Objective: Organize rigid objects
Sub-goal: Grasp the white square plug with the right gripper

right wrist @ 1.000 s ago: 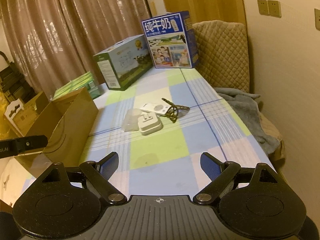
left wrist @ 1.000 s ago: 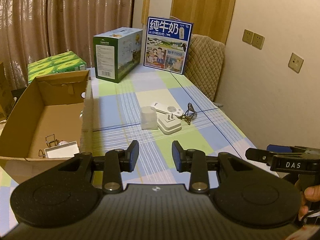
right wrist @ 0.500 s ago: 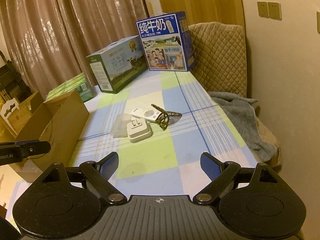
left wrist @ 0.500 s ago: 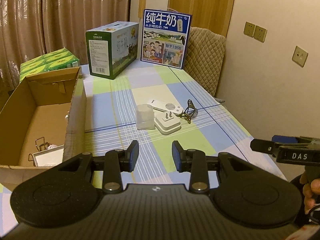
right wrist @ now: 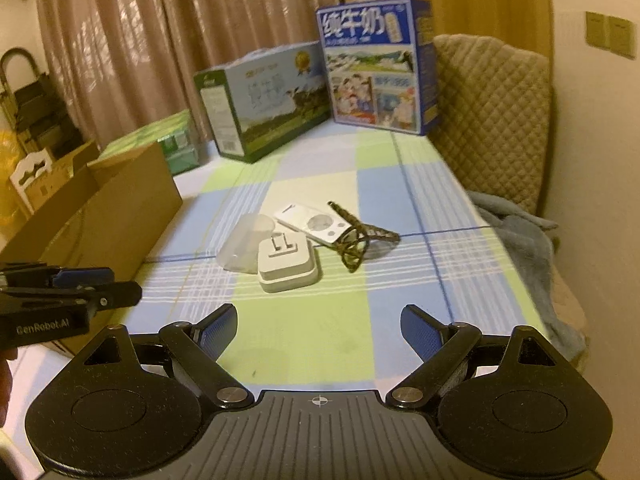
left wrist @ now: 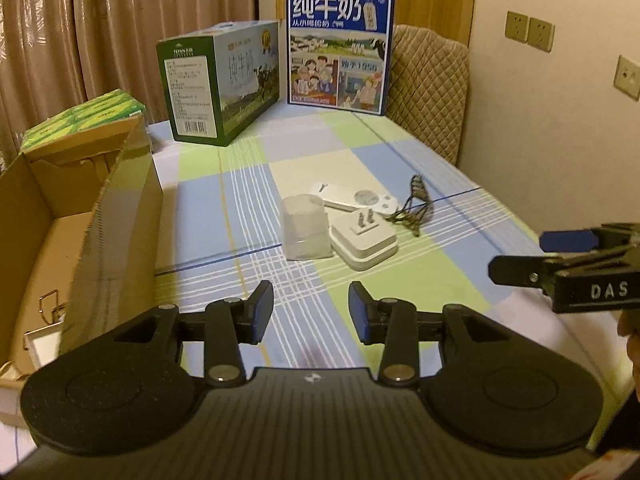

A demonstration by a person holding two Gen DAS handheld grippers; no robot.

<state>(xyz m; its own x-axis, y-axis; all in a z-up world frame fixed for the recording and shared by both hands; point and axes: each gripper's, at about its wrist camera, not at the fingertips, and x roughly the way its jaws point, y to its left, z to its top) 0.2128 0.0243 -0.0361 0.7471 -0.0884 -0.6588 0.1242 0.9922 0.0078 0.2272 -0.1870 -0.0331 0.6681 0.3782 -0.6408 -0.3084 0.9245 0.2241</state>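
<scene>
My left claw is black, with two round black discs at its base, each with a shallow circle pressed in the middle. Between the discs there is a ribbed grey-black plate with a small white mark at its front edge. Each finger is a black link arm with a silver screw head at the joint. The pads are dark blue and finely textured. My right claw has the same build, with a small crosshair mark on its plate. From the side it carries white letters "DAS"; the left one carries "GenRobot.AI".
</scene>
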